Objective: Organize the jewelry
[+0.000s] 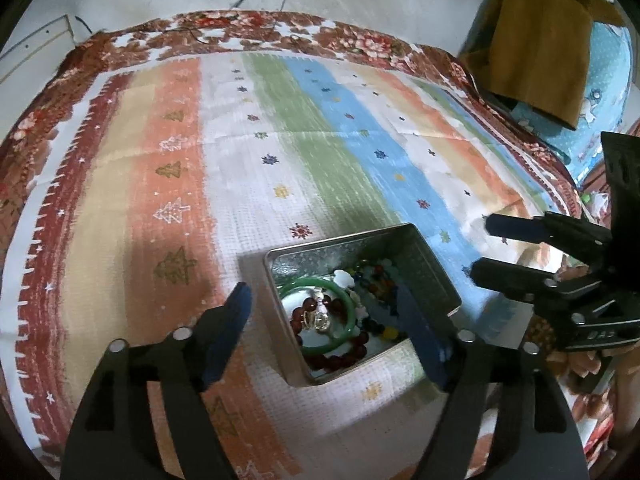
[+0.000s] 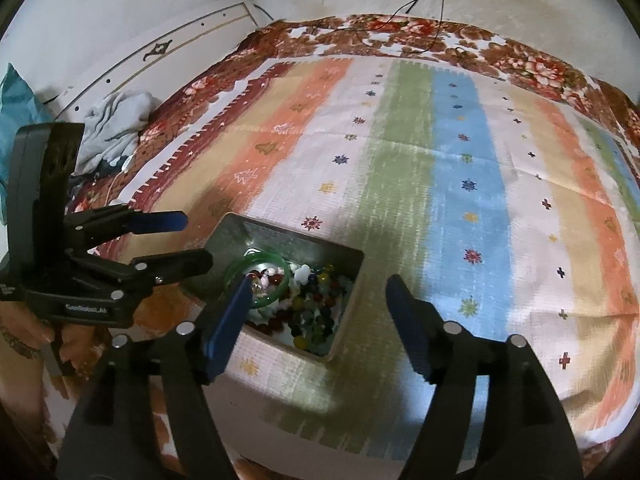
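Done: green bangle (image 1: 326, 312), bead bracelets in rectangular metal tin (image 1: 430, 270) near bed's front edge.
Left: nothing visible outside.
Jaws: both grippers released, empty.

The metal tin (image 1: 424, 264) holds a green bangle (image 1: 348, 304) and beads (image 1: 340, 360). The left gripper (image 1: 324, 300) is spread wide around it. The right gripper (image 1: 480, 248) is beside it.

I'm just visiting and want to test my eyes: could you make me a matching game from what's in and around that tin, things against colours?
Things:
1. bangle
2. tin
3. bead bracelet
4. pads on the left gripper fingers

Colours:
a. blue
b. dark red
c. green
d. silver

Pairs: 1-c, 2-d, 3-b, 4-a
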Demonstrator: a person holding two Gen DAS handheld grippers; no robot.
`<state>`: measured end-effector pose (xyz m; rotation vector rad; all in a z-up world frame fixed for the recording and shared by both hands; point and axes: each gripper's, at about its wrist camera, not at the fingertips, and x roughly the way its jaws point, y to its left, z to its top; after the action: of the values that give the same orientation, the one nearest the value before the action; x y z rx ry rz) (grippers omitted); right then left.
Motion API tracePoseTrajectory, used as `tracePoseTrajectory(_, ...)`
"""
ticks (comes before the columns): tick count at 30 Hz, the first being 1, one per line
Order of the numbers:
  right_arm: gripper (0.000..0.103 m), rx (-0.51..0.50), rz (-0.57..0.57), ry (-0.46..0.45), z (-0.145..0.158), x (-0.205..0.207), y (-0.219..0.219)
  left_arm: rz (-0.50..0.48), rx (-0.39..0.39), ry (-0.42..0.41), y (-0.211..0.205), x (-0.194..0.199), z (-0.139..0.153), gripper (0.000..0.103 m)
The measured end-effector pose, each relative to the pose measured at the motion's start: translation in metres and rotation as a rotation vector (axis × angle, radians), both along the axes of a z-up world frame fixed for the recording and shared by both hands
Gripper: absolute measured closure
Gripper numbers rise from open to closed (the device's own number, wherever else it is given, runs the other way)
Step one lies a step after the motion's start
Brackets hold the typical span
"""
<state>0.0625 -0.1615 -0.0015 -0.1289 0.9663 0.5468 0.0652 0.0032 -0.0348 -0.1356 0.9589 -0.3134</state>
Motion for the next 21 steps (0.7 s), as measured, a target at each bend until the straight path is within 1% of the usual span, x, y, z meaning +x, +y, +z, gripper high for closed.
tracePoseTrajectory(1,0.026,0.005,-0.005,-0.011,0.001,-0.002,-0.002,0.003,0.0,-0.005,0.0,-0.002,0.0,0.023)
tracePoseTrajectory(3,0.019,0.021,-0.019,-0.032,0.004,-0.006,-0.007,0.011,0.005,-0.017,0.0,-0.007,0.0,0.013)
tracePoseTrajectory(5,0.014,0.035,-0.028,-0.044,0.006,-0.009,-0.01,0.017,0.027,-0.042,-0.002,-0.013,0.0,0.011)
tracePoseTrajectory(6,0.012,0.035,-0.031,-0.055,0.007,-0.013,-0.011,0.015,0.035,-0.054,-0.003,-0.016,0.0,0.008)
tracePoseTrajectory(9,0.009,0.022,-0.014,-0.08,0.008,-0.022,-0.012,0.012,0.077,-0.1,-0.008,-0.028,0.001,0.006)
tracePoseTrajectory(11,0.006,0.013,0.004,-0.1,0.009,-0.031,-0.011,0.017,0.097,-0.115,-0.011,-0.033,0.002,0.006)
tracePoseTrajectory(15,0.005,0.011,0.008,-0.128,0.01,-0.04,-0.013,0.029,0.121,-0.131,-0.012,-0.039,0.001,0.006)
tracePoseTrajectory(18,0.005,0.028,-0.01,-0.142,0.01,-0.045,-0.019,0.051,0.166,-0.157,-0.015,-0.045,0.002,0.006)
tracePoseTrajectory(21,0.005,0.036,-0.027,-0.149,0.009,-0.05,-0.023,0.065,0.181,-0.189,-0.016,-0.052,0.004,0.006)
